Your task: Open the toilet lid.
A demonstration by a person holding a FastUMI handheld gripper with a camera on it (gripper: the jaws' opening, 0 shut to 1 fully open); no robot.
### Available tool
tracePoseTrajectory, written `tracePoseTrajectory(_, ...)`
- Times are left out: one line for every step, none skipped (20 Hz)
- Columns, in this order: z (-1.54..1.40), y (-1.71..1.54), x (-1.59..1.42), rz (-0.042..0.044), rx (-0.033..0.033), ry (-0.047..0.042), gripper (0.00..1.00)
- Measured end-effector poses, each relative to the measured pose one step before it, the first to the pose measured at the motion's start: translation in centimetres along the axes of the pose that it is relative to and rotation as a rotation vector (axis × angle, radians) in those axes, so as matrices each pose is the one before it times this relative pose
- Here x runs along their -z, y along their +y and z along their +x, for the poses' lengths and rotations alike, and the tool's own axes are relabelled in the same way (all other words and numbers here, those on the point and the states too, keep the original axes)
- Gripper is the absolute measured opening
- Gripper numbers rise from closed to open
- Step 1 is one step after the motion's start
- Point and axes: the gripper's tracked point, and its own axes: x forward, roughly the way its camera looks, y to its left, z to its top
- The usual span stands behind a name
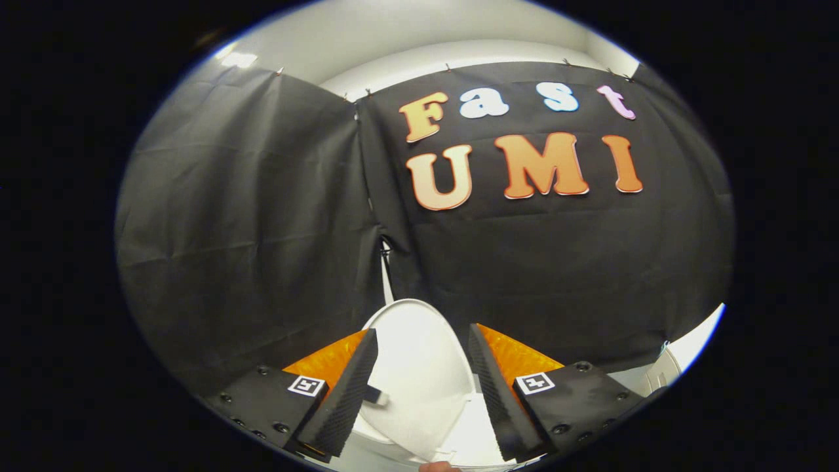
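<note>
Between my fingers, the white toilet lid (419,354) stands raised against the black cloth wall (249,216), my gripper (423,341) spread wide, touching nothing I can see, the lid's lower part cut off behind the fingers

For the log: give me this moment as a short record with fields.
lid: white toilet lid raised, standing upright against the black cloth wall
claw: claw open, fingers either side of the lid, not pressing it
fingertips: fingers reach up the lid's sides
beyond: cloth wall behind the lid
task state: lid appears already open
</note>
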Motion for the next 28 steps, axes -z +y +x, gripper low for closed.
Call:
tracePoseTrajectory(-0.766,-1.748,-1.032,0.00421,0.00507,-0.01905,0.88)
tracePoseTrajectory(-0.587,-2.269,-0.855,-0.01015,0.02252,-0.01326,0.88)
tracePoseTrajectory(-0.801,-2.641,-0.497,-0.01753,0.03148,-0.00555,0.89)
tracePoseTrajectory(-0.809,-2.487,-0.348,-0.01726,0.02906,-0.00589,0.89)
tracePoseTrajectory(-0.729,-2.308,-0.449,-0.01110,0.02761,-0.00549,0.89)
tracePoseTrajectory(-0.782,-2.042,-0.076,-0.00412,0.01813,-0.00632,0.89)
tracePoseTrajectory(-0.868,-1.824,0.168,-0.00631,0.01475,0.00162,0.90)
tracePoseTrajectory(-0.911,-1.759,0.477,-0.00723,0.01287,0.00868,0.90)
tracePoseTrajectory(-0.958,-1.769,0.667,-0.00723,0.01168,0.00892,0.90)
tracePoseTrajectory(-0.951,-1.805,0.594,-0.00761,0.01232,0.00746,0.90)
tracePoseTrajectory(-1.025,-1.743,0.509,-0.00198,0.01050,0.00555,0.90)
tracePoseTrajectory(-1.069,-1.621,0.618,0.00366,0.00838,0.00636,0.90)
tracePoseTrajectory(-0.946,-1.424,0.676,0.00787,0.00820,0.00654,0.90)
tracePoseTrajectory(-0.665,-1.320,0.563,0.00555,0.00802,0.01039,0.90)
tracePoseTrajectory(-0.829,-1.503,0.673,0.00270,0.01245,0.00787,0.90)
tracePoseTrajectory(-0.782,-1.492,0.427,0.00121,0.01474,0.00275,0.90)
tracePoseTrajectory(-0.590,-1.277,0.290,-0.00248,0.01318,-0.00049,0.90)
tracePoseTrajectory(-0.872,-1.236,0.444,-0.00313,0.01043,-0.00801,0.90)
tracePoseTrajectory(-0.615,-1.195,0.260,-0.00204,0.01272,-0.01045,0.90)
tracePoseTrajectory(-0.608,-1.326,0.700,0.00014,0.01844,-0.00645,0.90)
tracePoseTrajectory(-0.567,-1.262,0.899,0.00201,0.01970,-0.00012,0.90)
tracePoseTrajectory(-0.528,-1.106,1.020,0.00588,0.01754,0.00340,0.90)
tracePoseTrajectory(-0.692,-0.901,1.233,0.00691,0.01703,0.00845,0.90)
tracePoseTrajectory(-0.464,-0.936,1.136,0.00527,0.01704,0.01261,0.90)
tracePoseTrajectory(-0.558,-0.936,0.954,-0.00317,0.01717,0.01025,0.90)
tracePoseTrajectory(-0.365,-1.034,0.773,-0.00814,0.01912,0.00530,0.90)
tracePoseTrajectory(-0.249,-0.908,0.399,-0.00540,0.01715,0.00178,0.91)
tracePoseTrajectory(-0.339,-0.773,0.359,-0.00027,0.01274,-0.00119,0.91)
